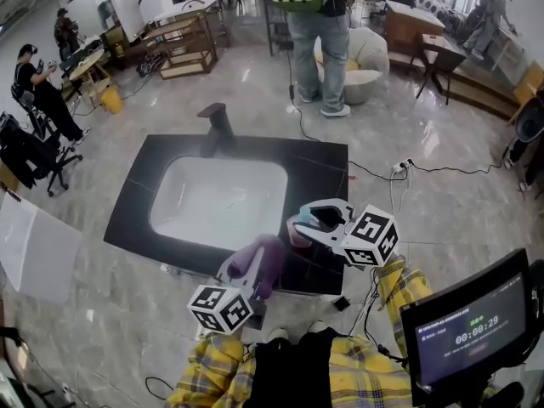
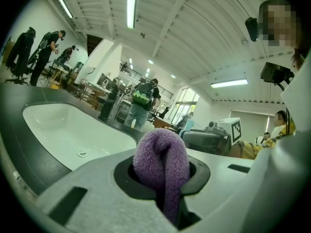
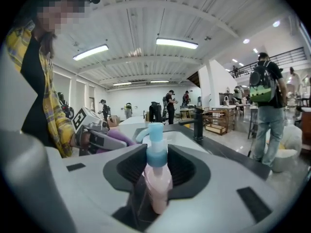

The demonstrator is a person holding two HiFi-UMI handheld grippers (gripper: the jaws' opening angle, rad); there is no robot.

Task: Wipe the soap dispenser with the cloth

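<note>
**Right gripper** (image 3: 156, 168): I am holding the dispenser (image 3: 156, 178) here, jaws narrowed onto its pink body, with the blue pump showing above them. Its long axis is standing upright. I am keeping this hand near level, tipped slightly down, over the near right corner of the counter (image 1: 136, 185). I cannot tell whether the base is resting on the counter.

**Left gripper** (image 2: 163, 181): I am pinching the cloth (image 2: 163, 159) here, jaws nearly together on its fold, with a purple lump bulging out ahead of the tips. This hand is also sitting near level, at the sink's (image 1: 221, 202) near edge.

**Relation:** In the head view, the dispenser is lying at about 2 o'clock from the cloth, near but apart. In the right gripper view, the cloth is showing at 9 o'clock of the pump.

**Judgement:** The cloth hand is doing the travelling, and I am expecting a short sideways reach onto the upright body while the right hand is steadying it.
</note>
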